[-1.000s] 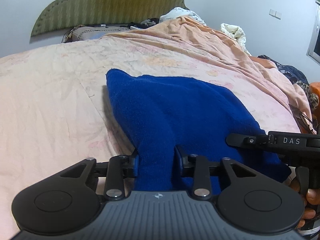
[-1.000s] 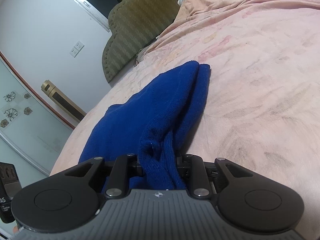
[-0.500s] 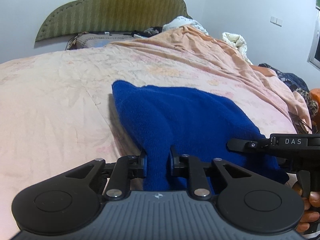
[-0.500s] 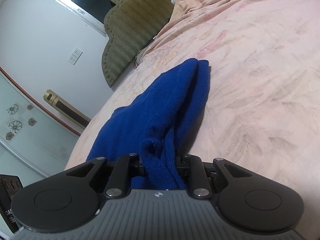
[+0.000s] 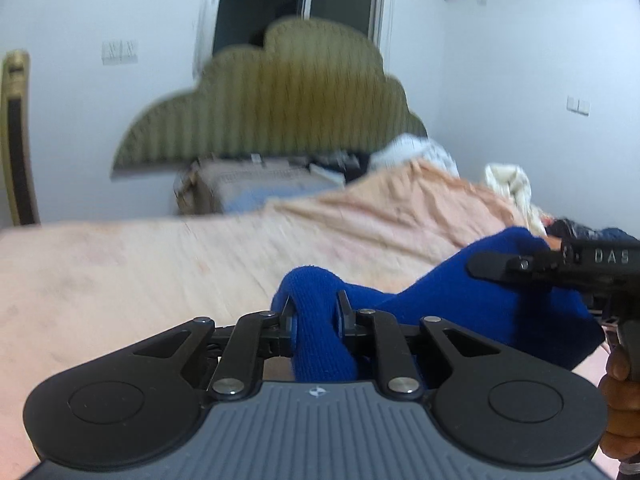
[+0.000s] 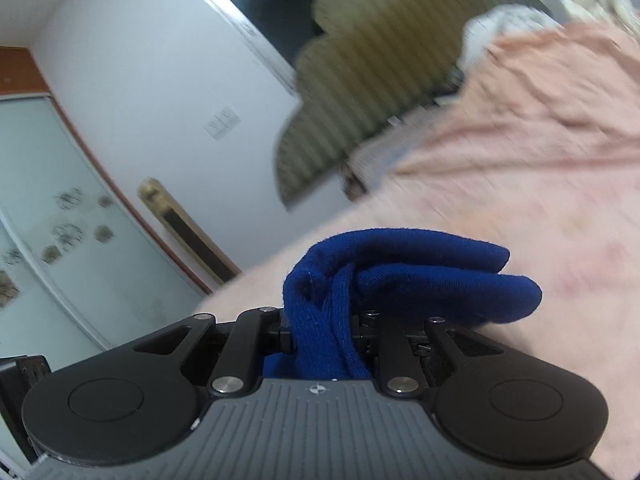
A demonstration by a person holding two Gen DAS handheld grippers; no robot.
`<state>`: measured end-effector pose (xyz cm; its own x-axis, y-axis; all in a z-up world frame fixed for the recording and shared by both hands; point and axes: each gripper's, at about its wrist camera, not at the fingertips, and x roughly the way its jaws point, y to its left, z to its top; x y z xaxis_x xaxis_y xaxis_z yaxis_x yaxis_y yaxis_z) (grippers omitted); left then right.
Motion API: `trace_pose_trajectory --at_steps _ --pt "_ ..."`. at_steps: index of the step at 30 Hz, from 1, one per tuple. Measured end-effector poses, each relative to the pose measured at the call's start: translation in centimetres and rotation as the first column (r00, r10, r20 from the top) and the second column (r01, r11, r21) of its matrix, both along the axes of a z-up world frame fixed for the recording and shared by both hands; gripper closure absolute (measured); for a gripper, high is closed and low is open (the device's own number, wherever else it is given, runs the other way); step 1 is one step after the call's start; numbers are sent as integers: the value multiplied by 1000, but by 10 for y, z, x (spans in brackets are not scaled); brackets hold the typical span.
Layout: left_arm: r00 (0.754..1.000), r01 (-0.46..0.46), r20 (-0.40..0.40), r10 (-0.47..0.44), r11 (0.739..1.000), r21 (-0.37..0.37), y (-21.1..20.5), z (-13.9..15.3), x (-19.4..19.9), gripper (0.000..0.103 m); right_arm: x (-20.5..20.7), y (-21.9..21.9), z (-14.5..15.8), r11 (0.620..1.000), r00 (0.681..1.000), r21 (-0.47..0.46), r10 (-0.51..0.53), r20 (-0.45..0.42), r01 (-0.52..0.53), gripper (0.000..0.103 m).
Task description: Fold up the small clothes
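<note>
A blue knitted garment (image 5: 440, 300) hangs lifted off the peach bedsheet (image 5: 140, 272), stretched between both grippers. My left gripper (image 5: 315, 305) has a bunched fold of it between its jaws; they are closing and the pads press on the cloth. In the right wrist view, my right gripper (image 6: 325, 320) is shut on another bunched edge of the blue garment (image 6: 440, 280), whose loose end droops to the right above the sheet (image 6: 560, 200). The right gripper's finger (image 5: 492, 268) shows at the right of the left wrist view, against the cloth.
A green scalloped headboard (image 5: 280, 108) and a pillow (image 5: 256, 188) stand at the far end of the bed. Crumpled white and dark clothes (image 5: 508, 184) lie at the back right. A person's hand (image 5: 620, 400) holds the right gripper's handle.
Both grippers rose and tipped up, lifting the blue garment off the sheet. The left jaws narrowed onto the fold. The views now show the headboard and wall.
</note>
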<state>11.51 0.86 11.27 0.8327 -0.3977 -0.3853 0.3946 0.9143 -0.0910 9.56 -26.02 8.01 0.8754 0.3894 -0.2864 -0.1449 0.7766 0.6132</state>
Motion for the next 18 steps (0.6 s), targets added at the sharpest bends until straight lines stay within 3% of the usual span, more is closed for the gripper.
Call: trace_pose_trajectory --at_steps 2,4,6,9,12,14,18 --pt "1000 -11 17 10 999 30 10 0 -14 87 -1 7 9 999 999 1 32 41 -33 81" --pt "999 3 -52 1 997 79 18 -19 -24 87 -4 14 2 998 998 2 66 23 -66 81" --pt "986 33 -169 -10 991 132 20 -50 -29 87 -6 16 -22 997 994 21 81 -70 -80 80" --pt "938 34 -344 28 984 173 31 -104 -32 87 -18 20 -74 996 965 21 85 -250 -83 73" --pt "936 26 -353 18 993 119 48 -114 -45 86 -41 16 -98 998 952 -42 29 -304 -44 68" --pt "936 20 -351 18 994 105 54 -114 -50 86 -56 7 -101 1000 957 -6 19 -290 -21 53" --pt "935 -9 -350 52 992 126 55 -116 -60 84 -71 2 -115 999 947 9 42 -319 -42 52"
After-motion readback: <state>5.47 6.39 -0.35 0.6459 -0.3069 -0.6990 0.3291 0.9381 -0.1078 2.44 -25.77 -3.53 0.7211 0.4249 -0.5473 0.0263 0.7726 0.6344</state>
